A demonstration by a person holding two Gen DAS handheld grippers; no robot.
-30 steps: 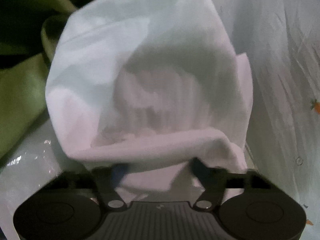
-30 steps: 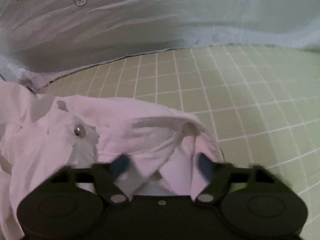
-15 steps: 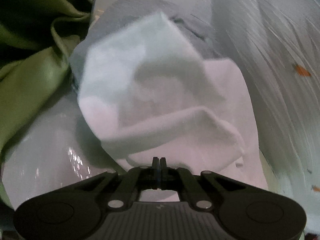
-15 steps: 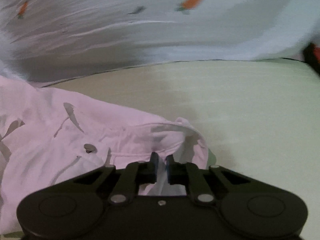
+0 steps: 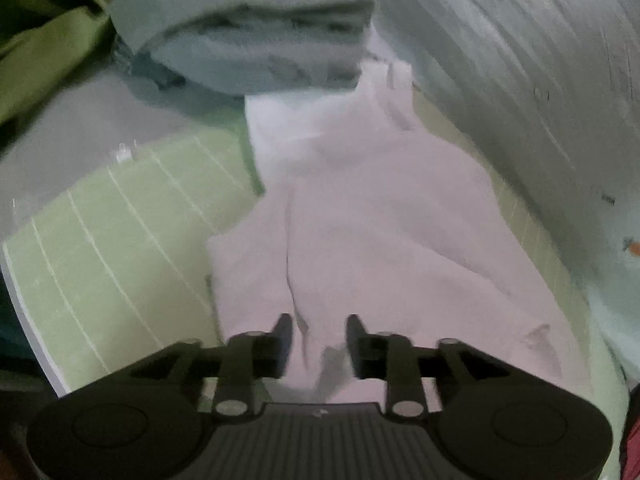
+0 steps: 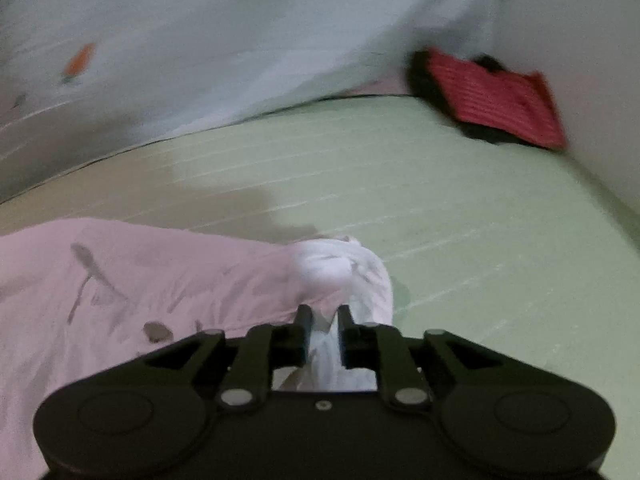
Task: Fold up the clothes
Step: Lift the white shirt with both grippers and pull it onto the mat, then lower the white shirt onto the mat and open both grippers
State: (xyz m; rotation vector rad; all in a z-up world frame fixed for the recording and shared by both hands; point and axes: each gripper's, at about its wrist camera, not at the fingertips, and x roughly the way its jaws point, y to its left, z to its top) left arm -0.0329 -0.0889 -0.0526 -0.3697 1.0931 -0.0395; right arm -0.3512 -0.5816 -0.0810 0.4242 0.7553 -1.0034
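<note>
Pink garment [image 5: 372,216] lies stretched across our green gridded mat [image 5: 120,232], one end toward the folded pale-blue stack [image 5: 248,36], the other toward our claws. From the left wrist view we see bare mat to the left of the garment, up to the mat's white edge [image 5: 24,300]; to the right only a thin strip of mat shows before the carrot-print sheet [image 5: 520,80] rises. From the right wrist view we see open mat ahead and to the right of the garment [image 6: 140,280], bounded by the same sheet [image 6: 240,40] behind and a red-and-black item [image 6: 492,104] at the far right corner.

Left claw [image 5: 318,332]: jaws have just been opening and now stand apart, released, with pink cloth lying between and below them; pads not pressing.

Right claw [image 6: 323,320]: jaws have just eased wider but remain narrow, with a bunched white fold of the garment pinched between them.
</note>
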